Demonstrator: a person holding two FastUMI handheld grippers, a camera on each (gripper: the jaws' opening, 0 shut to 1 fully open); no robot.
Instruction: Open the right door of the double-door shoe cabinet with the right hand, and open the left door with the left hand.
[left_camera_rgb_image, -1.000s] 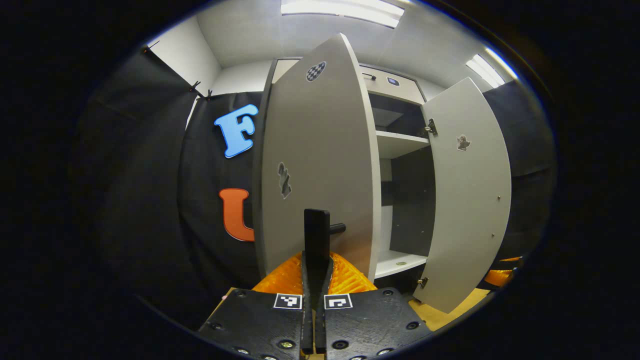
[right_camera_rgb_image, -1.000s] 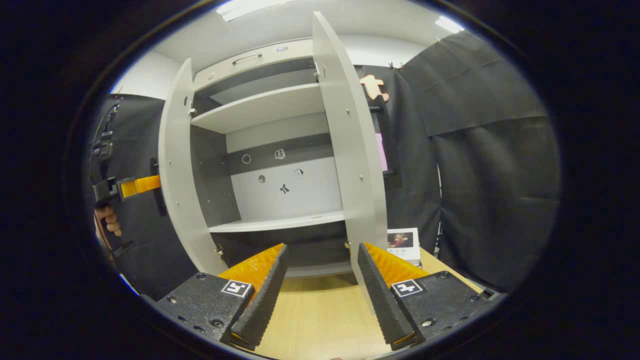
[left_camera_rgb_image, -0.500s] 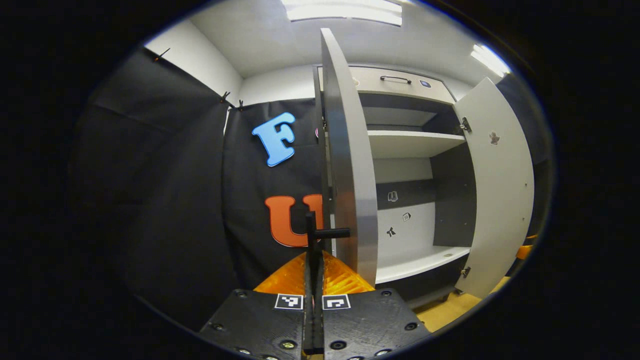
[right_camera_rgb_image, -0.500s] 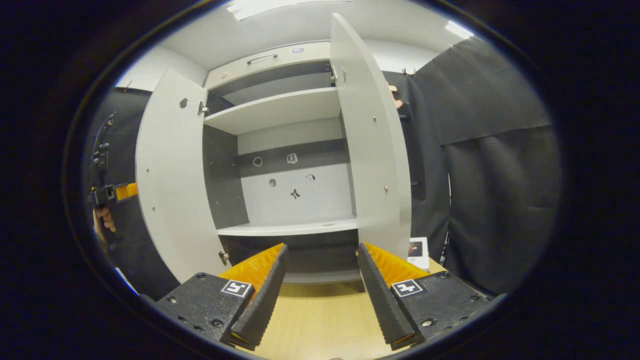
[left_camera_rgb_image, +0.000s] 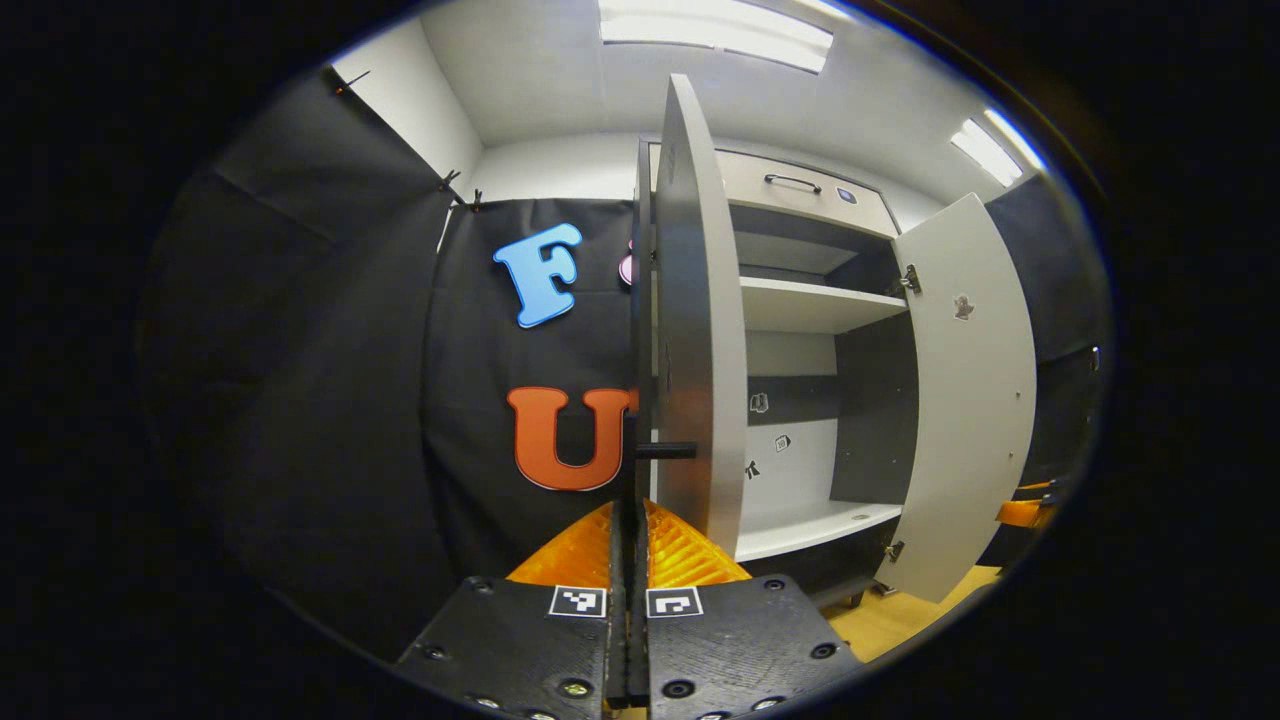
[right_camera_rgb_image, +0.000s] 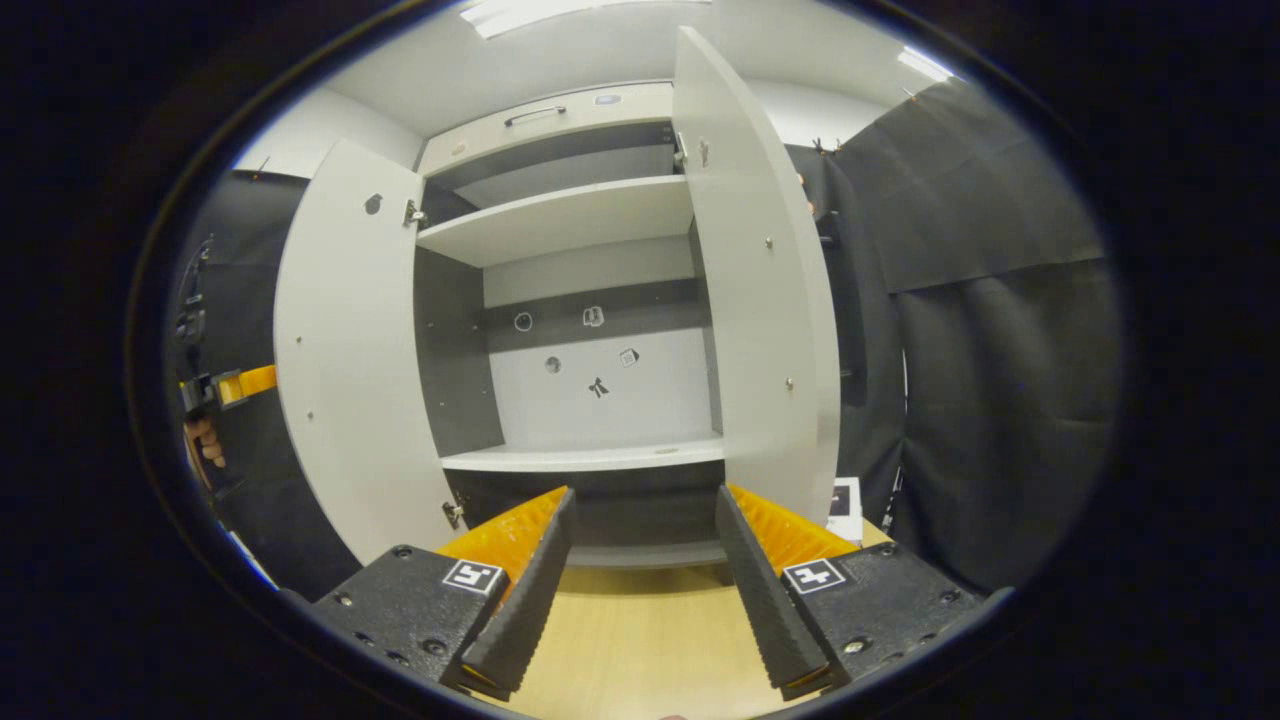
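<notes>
Shoe cabinet on the bench, both doors swung wide, left tool clamped on the left door's handle, right tool spread apart, holding nothing, facing the shelves

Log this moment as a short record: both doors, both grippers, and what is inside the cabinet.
left door: swung wide open, edge-on in the left gripper view
right door: open
left gripper: jaws closed on the left door's handle
right gripper: jaws apart, holding nothing, off the right door
cabinet: two shelves bare, small stickers on the back panel
task state: both doors open
</notes>
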